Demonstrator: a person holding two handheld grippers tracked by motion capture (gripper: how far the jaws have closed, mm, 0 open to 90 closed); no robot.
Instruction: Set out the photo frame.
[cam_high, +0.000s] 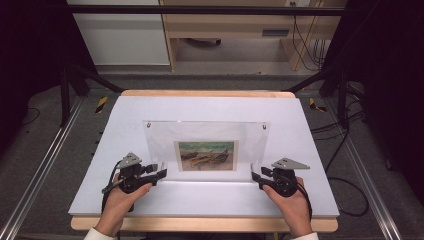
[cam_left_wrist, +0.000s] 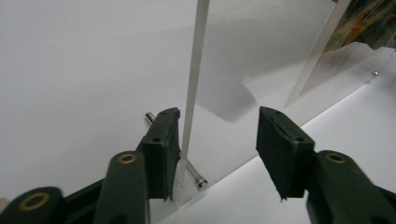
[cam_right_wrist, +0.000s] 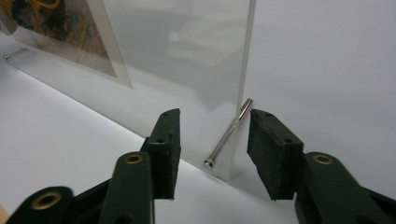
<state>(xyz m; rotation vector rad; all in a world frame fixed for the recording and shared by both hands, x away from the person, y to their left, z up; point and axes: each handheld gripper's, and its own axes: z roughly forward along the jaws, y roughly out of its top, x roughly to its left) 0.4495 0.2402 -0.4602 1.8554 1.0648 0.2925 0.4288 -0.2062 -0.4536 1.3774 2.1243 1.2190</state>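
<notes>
White sheet (cam_high: 210, 200) over a wooden table (cam_high: 200, 93), grey floor around, pale cabinets (cam_high: 120, 35) behind, black frame rails at the sides. Clear plastic picture frame (cam_high: 205, 135) standing upright mid-table, a small boat painting (cam_high: 206, 155) inside, metal pins (cam_right_wrist: 229, 133) through its lower corners. Long axis running left to right across the table, face toward the person. Left gripper (cam_high: 159, 172) at the lower left corner, jaws partly open, frame edge between them, one pad just beside it. Right gripper (cam_high: 256, 177) at the lower right corner, jaws partly open around edge and pin, not pressing.
</notes>
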